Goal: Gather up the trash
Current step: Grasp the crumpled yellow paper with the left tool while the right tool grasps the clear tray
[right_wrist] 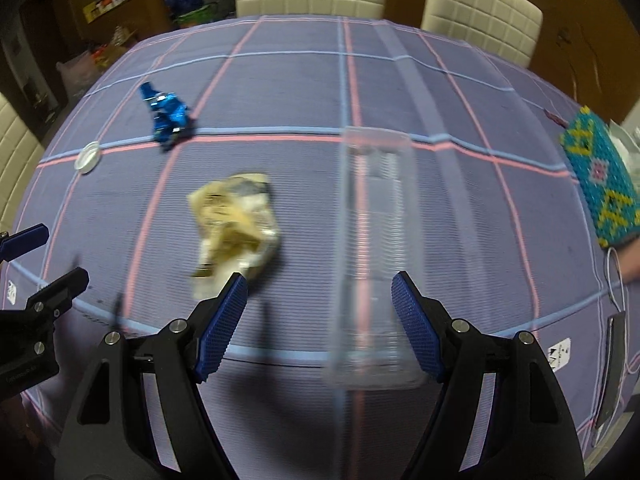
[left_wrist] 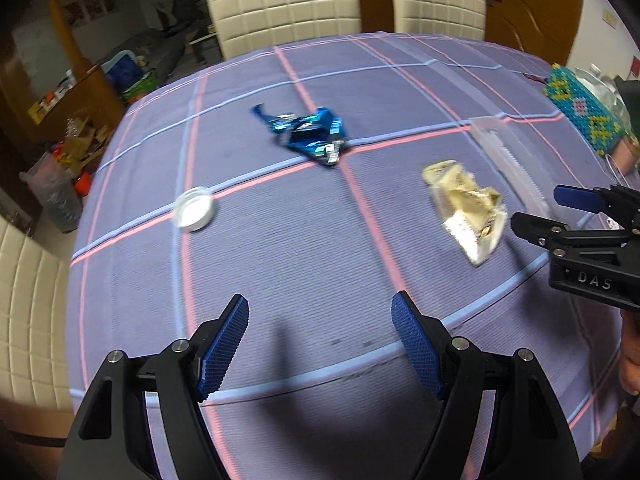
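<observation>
Three loose items await collection on the checked tablecloth (left_wrist: 280,264): a blue foil wrapper (left_wrist: 310,134) far centre, a white cap (left_wrist: 195,213) to its left, and a crumpled yellowish wrapper (right_wrist: 234,224) nearer you. Your left gripper (left_wrist: 320,344) and right gripper (right_wrist: 319,324) both stand with fingers apart, holding nothing. A clear plastic tray (right_wrist: 374,256) lies partly between the right fingers. Risk: closing there may clip the tray instead of the wrapper, and thin foil may slip or skid.
</observation>
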### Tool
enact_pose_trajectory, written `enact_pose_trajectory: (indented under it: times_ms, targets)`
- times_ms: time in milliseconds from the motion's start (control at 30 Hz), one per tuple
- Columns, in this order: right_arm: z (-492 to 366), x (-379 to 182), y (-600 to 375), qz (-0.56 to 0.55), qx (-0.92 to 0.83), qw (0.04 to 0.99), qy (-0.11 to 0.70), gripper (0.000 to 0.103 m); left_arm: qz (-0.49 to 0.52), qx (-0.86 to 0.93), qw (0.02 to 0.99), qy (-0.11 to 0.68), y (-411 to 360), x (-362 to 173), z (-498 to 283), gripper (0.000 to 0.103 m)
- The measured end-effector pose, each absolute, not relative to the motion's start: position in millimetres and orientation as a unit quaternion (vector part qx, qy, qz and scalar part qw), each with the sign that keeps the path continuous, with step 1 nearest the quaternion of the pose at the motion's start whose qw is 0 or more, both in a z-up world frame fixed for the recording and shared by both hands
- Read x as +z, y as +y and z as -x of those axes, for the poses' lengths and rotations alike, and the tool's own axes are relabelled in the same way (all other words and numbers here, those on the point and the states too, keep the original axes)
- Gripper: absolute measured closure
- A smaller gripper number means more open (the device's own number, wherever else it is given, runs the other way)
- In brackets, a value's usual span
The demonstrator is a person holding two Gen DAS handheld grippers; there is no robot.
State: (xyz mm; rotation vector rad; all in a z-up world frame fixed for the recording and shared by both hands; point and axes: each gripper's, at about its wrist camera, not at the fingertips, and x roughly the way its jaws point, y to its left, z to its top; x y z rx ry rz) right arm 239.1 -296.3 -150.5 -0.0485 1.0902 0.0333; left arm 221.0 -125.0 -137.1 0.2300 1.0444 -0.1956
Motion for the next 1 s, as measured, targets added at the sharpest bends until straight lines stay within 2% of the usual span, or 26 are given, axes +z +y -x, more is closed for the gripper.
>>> enact_pose_trajectory:
  times_ms: [267,433,600,933,1000]
  targets:
    - [-243,-155,-331,0.014,0.004,0.855,0.519,0.029,-0.126,-0.141,0.849,0.494,-182,-136,-227,0.031]
    - [-247,-167,-350,-0.002,0.005,0.845,0.535,0.043,-0.146,-0.153,0.840,0.500,-213,-146,-233,0.031]
    - [-247,-169,-359,-0.005,0.007,0.850,0.526,0.052,-0.144,-0.159,0.830,0.515,-231,-157,-245,0.031]
    - [-252,-169,-357,-0.001,0.011,0.855,0.519,0.056,-0.125,-0.153,0.826,0.528,-235,-168,-265,0.031]
    - [-252,-169,-356,-0.002,0.012,0.854,0.520,0.056,-0.119,-0.156,0.826,0.529,-233,-167,-265,0.040]
